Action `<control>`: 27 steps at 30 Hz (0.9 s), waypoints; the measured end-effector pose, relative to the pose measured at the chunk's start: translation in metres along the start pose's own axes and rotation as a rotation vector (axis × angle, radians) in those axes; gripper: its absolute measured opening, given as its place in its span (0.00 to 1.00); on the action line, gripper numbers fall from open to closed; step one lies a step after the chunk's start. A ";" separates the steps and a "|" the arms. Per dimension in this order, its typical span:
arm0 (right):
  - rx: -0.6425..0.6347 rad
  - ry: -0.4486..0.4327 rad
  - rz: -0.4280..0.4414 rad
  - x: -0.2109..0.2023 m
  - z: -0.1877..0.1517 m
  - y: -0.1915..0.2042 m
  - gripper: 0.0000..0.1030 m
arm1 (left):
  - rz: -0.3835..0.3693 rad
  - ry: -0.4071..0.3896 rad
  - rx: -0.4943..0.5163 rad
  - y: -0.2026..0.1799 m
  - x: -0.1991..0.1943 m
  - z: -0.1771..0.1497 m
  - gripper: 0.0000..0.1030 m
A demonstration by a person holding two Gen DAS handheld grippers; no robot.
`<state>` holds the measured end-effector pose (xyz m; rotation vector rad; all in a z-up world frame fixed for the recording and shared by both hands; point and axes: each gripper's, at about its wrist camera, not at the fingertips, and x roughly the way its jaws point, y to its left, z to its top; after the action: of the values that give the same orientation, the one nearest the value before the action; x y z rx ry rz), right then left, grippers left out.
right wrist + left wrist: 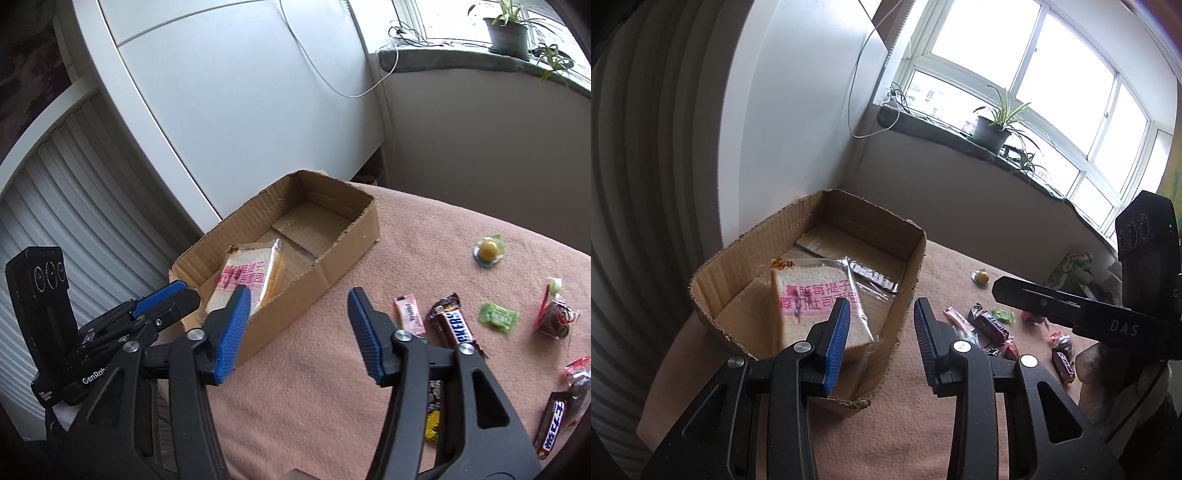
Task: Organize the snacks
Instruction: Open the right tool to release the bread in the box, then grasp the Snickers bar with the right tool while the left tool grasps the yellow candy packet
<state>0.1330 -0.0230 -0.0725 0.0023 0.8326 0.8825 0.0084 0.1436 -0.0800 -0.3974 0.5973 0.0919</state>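
A cardboard box stands on the pink cloth at the left. A clear-wrapped bread slice packet with pink print leans inside its near end, also seen as the bread packet in the box. My left gripper hovers open over the box's near right wall, nothing between its fingers. My right gripper is open and empty above the cloth just right of the box. Loose snacks lie to its right: a Snickers bar, a pink sachet, a green candy, a yellow jelly cup.
More wrapped sweets and a second bar lie near the cloth's right edge. A green carton stands at the far right. White cabinet panels rise behind the box, and a potted plant sits on the sill.
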 end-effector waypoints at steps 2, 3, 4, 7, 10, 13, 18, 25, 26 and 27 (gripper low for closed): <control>0.012 -0.024 -0.024 -0.018 -0.006 -0.012 0.67 | -0.017 0.005 0.017 -0.010 0.002 -0.001 0.33; 0.020 -0.032 -0.037 -0.026 -0.008 -0.018 0.67 | -0.025 0.009 0.025 -0.015 0.004 -0.002 0.33; 0.030 -0.040 -0.050 -0.035 -0.011 -0.025 0.67 | -0.034 0.016 0.029 -0.019 0.006 -0.003 0.33; 0.056 -0.063 -0.097 -0.063 -0.021 -0.045 0.68 | -0.064 0.040 0.041 -0.033 0.013 -0.008 0.34; 0.078 -0.084 -0.159 -0.086 -0.036 -0.063 0.69 | -0.088 0.066 0.058 -0.046 0.019 -0.014 0.36; 0.092 -0.093 -0.227 -0.105 -0.053 -0.079 0.69 | -0.116 0.088 0.076 -0.058 0.024 -0.020 0.38; 0.143 -0.089 -0.318 -0.130 -0.086 -0.108 0.69 | -0.176 0.135 0.100 -0.083 0.031 -0.032 0.38; 0.204 -0.046 -0.380 -0.141 -0.121 -0.139 0.69 | -0.240 0.245 0.151 -0.121 0.055 -0.061 0.51; 0.208 -0.038 -0.386 -0.140 -0.124 -0.142 0.69 | -0.244 0.259 0.160 -0.126 0.059 -0.065 0.51; 0.211 -0.033 -0.388 -0.139 -0.126 -0.144 0.69 | -0.247 0.271 0.173 -0.131 0.063 -0.069 0.51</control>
<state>0.1015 -0.2534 -0.1175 0.0390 0.8559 0.4270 0.0499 -0.0059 -0.1233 -0.3145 0.8114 -0.2524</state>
